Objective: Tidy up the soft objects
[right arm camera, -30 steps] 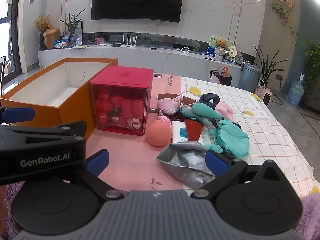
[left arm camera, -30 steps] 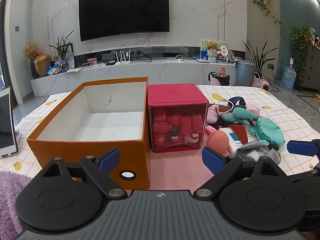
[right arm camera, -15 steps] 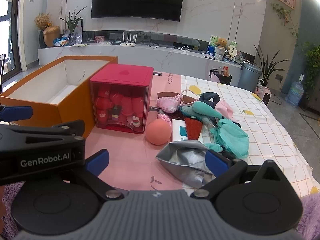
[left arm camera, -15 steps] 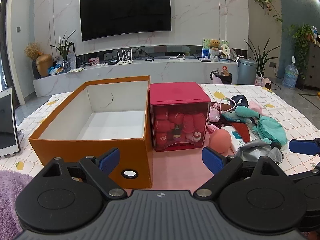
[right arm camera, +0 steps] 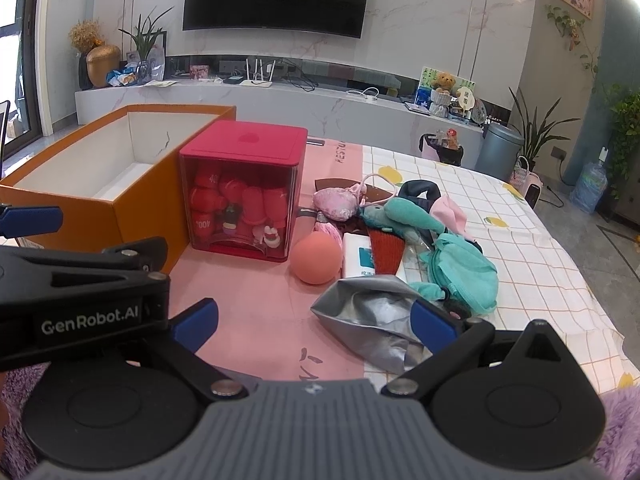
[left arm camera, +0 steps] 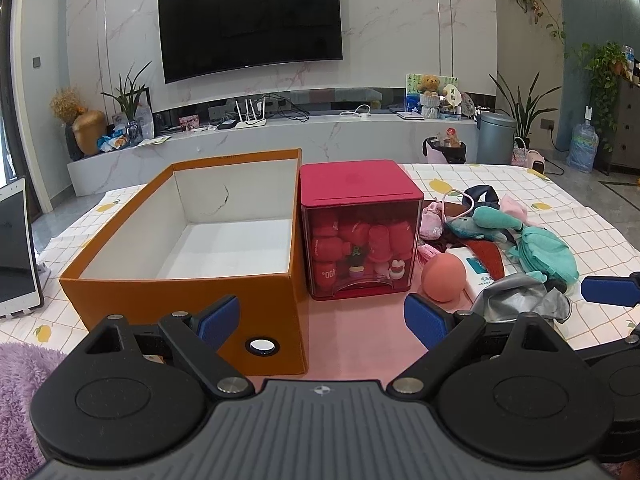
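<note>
An empty orange box (left arm camera: pixel 188 280) (right arm camera: pixel 100 184) stands open on the left of the table. To the right of a red-lidded case lies a heap of soft things: a coral ball (left arm camera: pixel 443 276) (right arm camera: pixel 316 260), a silver pouch (right arm camera: pixel 368 316) (left arm camera: pixel 516 292), a teal pouch (right arm camera: pixel 464 276) (left arm camera: pixel 548 256), a teal plush (right arm camera: pixel 404 212), a pink pouch (right arm camera: pixel 336 204). My left gripper (left arm camera: pixel 320 320) is open and empty, near the box's front corner. Just short of the silver pouch, my right gripper (right arm camera: pixel 314 324) is open and empty too.
The red-lidded clear case (left arm camera: pixel 360 232) (right arm camera: pixel 244 188) full of red items stands between box and heap. A white tissue pack (right arm camera: pixel 358 256) lies by the ball. A tablet (left arm camera: pixel 16 248) leans at the far left. Purple fluffy fabric (left arm camera: pixel 20 384) lies at the near edge.
Both grippers have drawn back slightly from the table, so box and case look a little farther off. Nothing on the table has moved.
</note>
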